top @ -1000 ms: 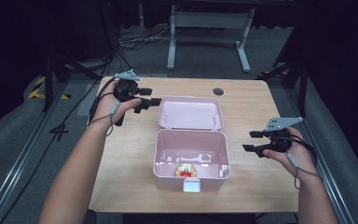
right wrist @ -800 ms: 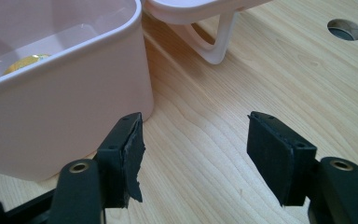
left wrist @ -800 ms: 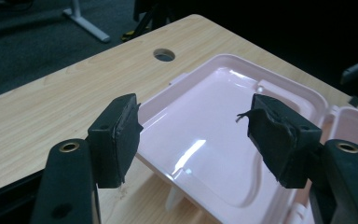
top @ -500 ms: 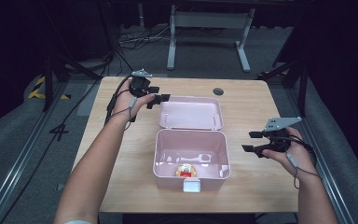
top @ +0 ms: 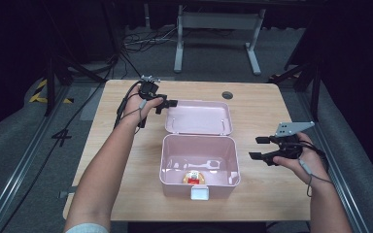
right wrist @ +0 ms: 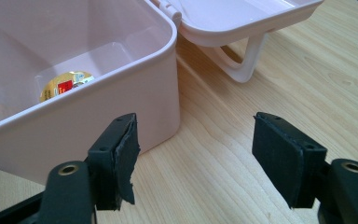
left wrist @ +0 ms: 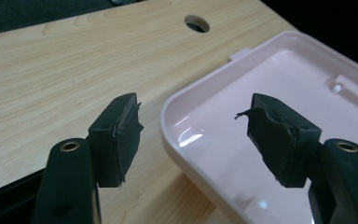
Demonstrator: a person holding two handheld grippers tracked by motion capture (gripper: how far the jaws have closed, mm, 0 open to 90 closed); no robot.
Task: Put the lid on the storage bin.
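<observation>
A pink plastic box (top: pixel 199 158) stands open mid-table, its lid (top: pixel 197 118) lying flat behind it. A small round yellow and red item (top: pixel 193 177) lies on the box floor near the front; it also appears as the item (right wrist: pixel 65 85) in the right gripper view. My left gripper (top: pixel 167 106) is open at the lid's far left corner. In the left gripper view the left gripper (left wrist: pixel 193 109) straddles the lid rim (left wrist: pixel 172 100) without touching it. My right gripper (top: pixel 255 148) hovers open just right of the box, and the right gripper (right wrist: pixel 196 126) faces the box corner (right wrist: pixel 163 84).
The wooden table (top: pixel 262 111) has a round cable hole (top: pixel 227 94) behind the lid. The lid's handle (right wrist: pixel 244 60) props the lid off the table. A white latch (top: pixel 198 192) sticks out at the box front. Metal frame legs and cables lie on the floor beyond.
The left hand has moved right and farther back, bringing its open gripper from beside the lid to the lid's far left corner. The right gripper has barely moved.
</observation>
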